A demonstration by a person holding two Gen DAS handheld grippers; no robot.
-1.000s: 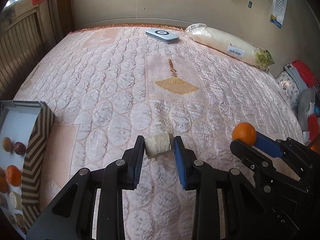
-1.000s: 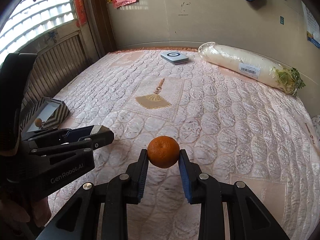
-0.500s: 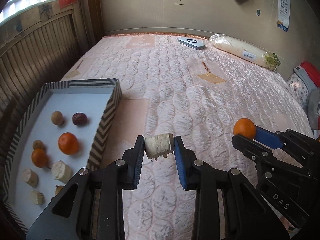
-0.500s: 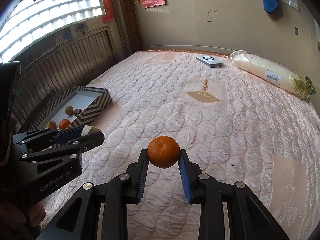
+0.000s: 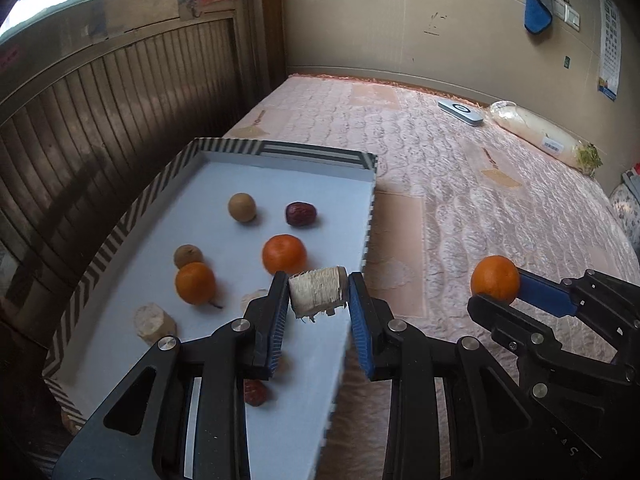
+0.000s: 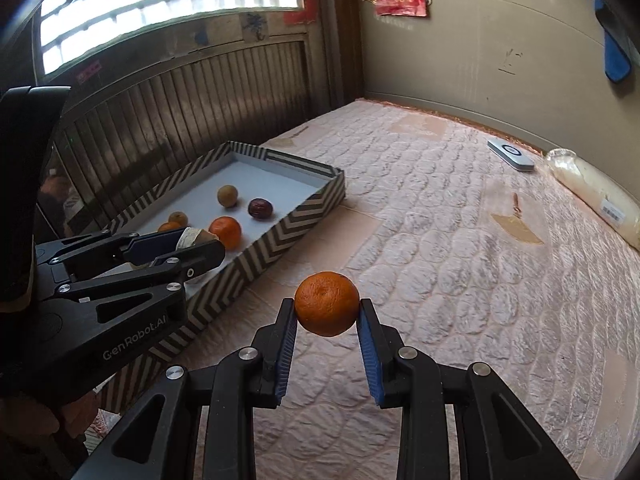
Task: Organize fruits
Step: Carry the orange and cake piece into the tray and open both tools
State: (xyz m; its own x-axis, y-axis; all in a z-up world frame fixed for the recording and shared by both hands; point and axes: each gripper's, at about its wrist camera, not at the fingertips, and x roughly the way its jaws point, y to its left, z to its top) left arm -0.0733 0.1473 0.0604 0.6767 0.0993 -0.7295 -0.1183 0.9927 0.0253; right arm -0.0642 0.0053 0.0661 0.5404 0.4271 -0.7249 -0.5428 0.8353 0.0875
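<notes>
**Two pieces carried, one tray to fill**

Pink quilted bedding covers the whole work surface, with a striped tray lying on it near the slatted wall. Several fruits already sit on the tray's white floor: three oranges, among them one just past the left gripper's load, a dark date, and some pale cut chunks.

The left gripper is clamped on a pale fibrous chunk, held above the tray's near right side. The right gripper pinches a held orange over the bedding, just outside the tray's long wall.

The step in hand looks like the drop-off. To do it well, I would lower the chunk close to the white floor before letting go, choosing the bare patch away from the nearest orange so nothing gets knocked. The chunk's cut ends should settle flat; the orange will roll, so it wants a low release well inside the wall. Bring the right gripper over the rim rather than through it, and keep the two tools apart.
</notes>
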